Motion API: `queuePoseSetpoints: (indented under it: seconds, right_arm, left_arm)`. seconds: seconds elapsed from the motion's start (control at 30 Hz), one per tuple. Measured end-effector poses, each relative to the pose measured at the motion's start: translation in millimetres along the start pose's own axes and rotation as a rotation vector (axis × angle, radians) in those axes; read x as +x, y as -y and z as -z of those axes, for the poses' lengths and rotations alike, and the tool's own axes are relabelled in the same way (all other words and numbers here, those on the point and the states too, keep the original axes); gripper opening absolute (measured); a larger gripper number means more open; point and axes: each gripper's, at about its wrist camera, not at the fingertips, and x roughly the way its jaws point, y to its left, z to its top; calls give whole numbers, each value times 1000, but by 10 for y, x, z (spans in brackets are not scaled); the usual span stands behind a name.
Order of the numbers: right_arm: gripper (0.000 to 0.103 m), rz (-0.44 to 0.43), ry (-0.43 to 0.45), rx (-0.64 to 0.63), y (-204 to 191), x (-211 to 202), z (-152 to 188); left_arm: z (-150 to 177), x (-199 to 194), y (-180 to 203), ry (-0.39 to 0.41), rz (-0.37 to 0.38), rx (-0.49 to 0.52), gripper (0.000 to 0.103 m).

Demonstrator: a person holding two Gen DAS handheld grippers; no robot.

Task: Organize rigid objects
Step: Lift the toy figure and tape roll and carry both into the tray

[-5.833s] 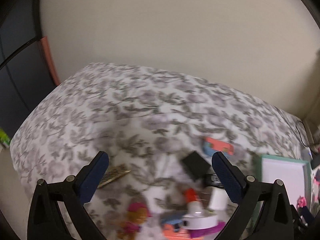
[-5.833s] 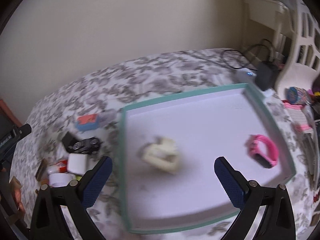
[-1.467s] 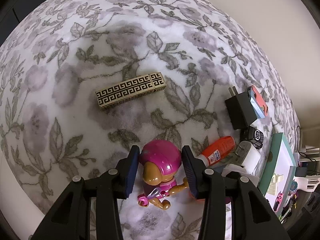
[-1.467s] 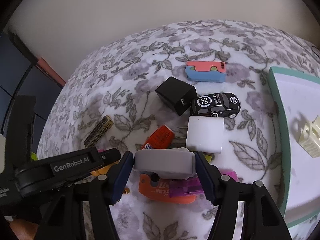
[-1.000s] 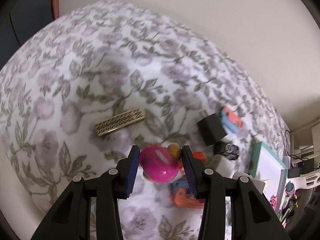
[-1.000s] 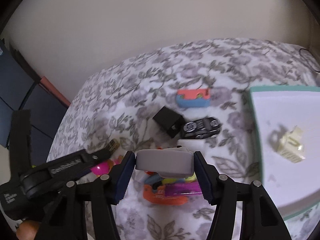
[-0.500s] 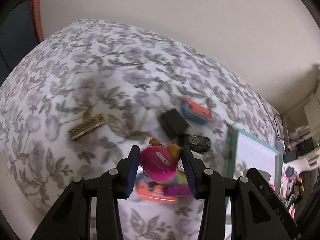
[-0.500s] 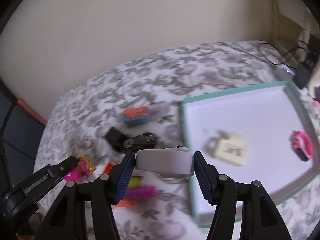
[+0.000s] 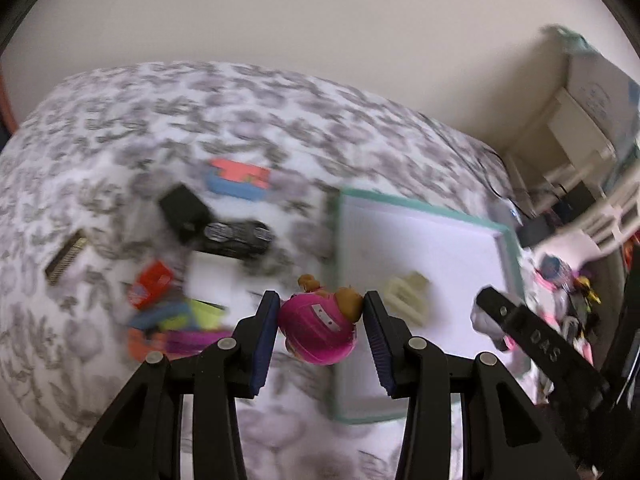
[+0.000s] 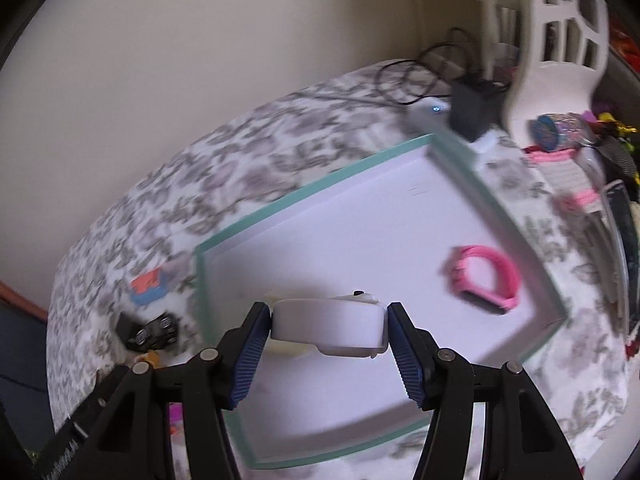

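Note:
My left gripper is shut on a pink toy figure and holds it in the air over the left edge of the teal-rimmed white tray. My right gripper is shut on a white oval case and holds it above the tray. In the tray lie a cream clip and a pink wristband. The clip is mostly hidden behind the case in the right wrist view.
Left of the tray on the floral bedspread lie a black toy car, a black charger, a red-and-blue block, a patterned bar and a heap of coloured items. Cables and a white basket stand right.
Both grippers have moved right toward the tray while holding their objects. The right gripper with the case is now over the tray's floor; the left with the pink figure has reached the tray's left edge.

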Motion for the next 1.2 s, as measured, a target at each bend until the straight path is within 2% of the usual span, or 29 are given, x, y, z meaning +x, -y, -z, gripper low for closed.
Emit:
queuePoseSetpoints:
  seconds: [0.1, 0.23, 0.33, 0.47, 0.63, 0.8, 0.93, 1.07, 1.2]
  right_arm:
    - [63, 24, 15, 13, 167, -28, -47]
    - [63, 59, 29, 37, 396, -38, -105]
    - [63, 69, 19, 54, 524, -5, -124]
    - [63, 78, -5, 56, 610, 59, -115]
    - [63, 88, -41, 41, 615, 182, -78]
    - [63, 94, -73, 7, 561, 290, -27]
    - [63, 101, -86, -17, 521, 339, -4]
    - [63, 111, -111, -38, 490, 419, 25]
    - [64, 122, -124, -53, 478, 458, 44]
  left_arm:
    - [43, 52, 196, -13, 11, 44, 44]
    - [107, 125, 394, -49, 61, 76, 44]
    - [165, 189, 534, -82, 95, 95, 44]
    - [226, 320, 643, -118, 99, 102, 44]
    - [263, 506, 622, -169, 121, 61, 44]
    - [259, 665, 543, -188, 102, 28, 44]
    - [281, 813, 484, -223, 51, 25, 44]
    - [295, 920, 387, -260, 65, -20, 43]
    - [307, 953, 377, -271, 67, -19, 43]
